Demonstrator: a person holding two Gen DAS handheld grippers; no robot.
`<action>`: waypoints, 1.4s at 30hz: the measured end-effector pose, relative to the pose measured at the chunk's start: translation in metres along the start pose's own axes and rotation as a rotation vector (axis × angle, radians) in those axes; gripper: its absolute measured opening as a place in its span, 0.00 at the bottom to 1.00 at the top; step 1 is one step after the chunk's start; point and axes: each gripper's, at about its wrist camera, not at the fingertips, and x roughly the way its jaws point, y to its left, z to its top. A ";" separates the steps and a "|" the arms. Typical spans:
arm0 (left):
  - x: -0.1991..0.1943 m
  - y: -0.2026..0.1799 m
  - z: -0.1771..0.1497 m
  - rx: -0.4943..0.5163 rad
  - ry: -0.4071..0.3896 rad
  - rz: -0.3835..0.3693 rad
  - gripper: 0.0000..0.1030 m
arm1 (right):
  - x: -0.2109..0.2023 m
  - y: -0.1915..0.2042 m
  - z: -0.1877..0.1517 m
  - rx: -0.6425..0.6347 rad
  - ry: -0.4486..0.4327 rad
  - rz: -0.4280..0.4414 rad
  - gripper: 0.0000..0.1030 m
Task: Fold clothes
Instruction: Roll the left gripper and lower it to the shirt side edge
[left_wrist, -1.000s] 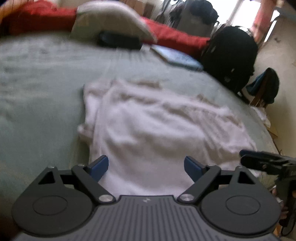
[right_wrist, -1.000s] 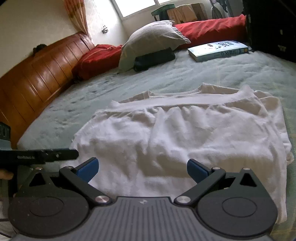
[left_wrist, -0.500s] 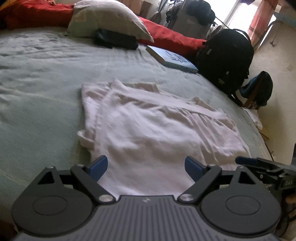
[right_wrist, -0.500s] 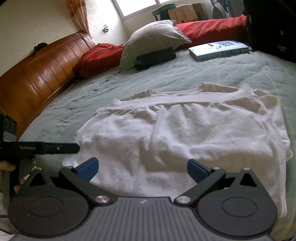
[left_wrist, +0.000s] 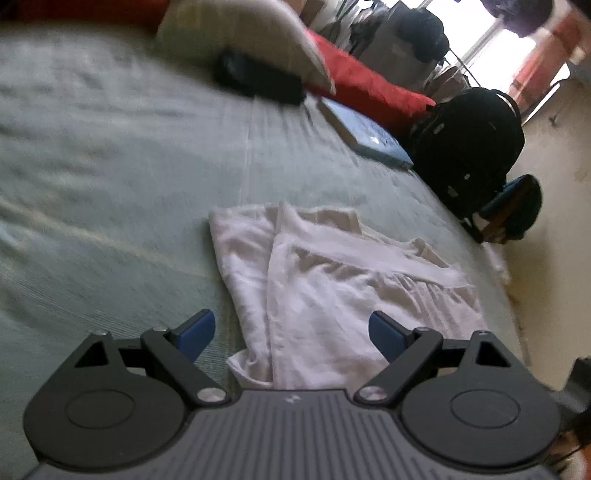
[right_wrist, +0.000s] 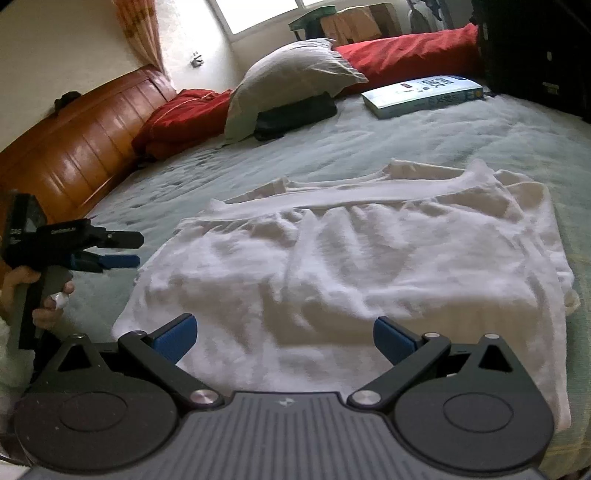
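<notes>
White garment (right_wrist: 351, 266) lies partly folded on the green bedspread (right_wrist: 369, 133), holding nothing of yours. Your right gripper (right_wrist: 284, 336) is spread wide above its near hem. Your left gripper (left_wrist: 291, 332) is also spread, straddling the garment's left edge. Book (right_wrist: 421, 94) cover writing is unreadable.

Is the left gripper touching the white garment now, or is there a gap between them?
Apart. The right wrist view shows the left gripper from the side, beside the white garment, with green bedcover visible between its tips and the cloth edge.
</notes>
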 end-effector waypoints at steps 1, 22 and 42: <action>0.005 0.005 0.002 -0.018 0.019 -0.018 0.87 | 0.001 -0.002 0.000 0.005 0.001 -0.004 1.00; 0.041 0.016 0.009 -0.057 0.165 -0.307 0.88 | 0.006 -0.002 0.005 0.003 -0.001 -0.037 1.00; 0.053 0.027 0.006 -0.067 0.223 -0.438 0.87 | 0.009 0.006 0.007 0.024 0.003 0.034 1.00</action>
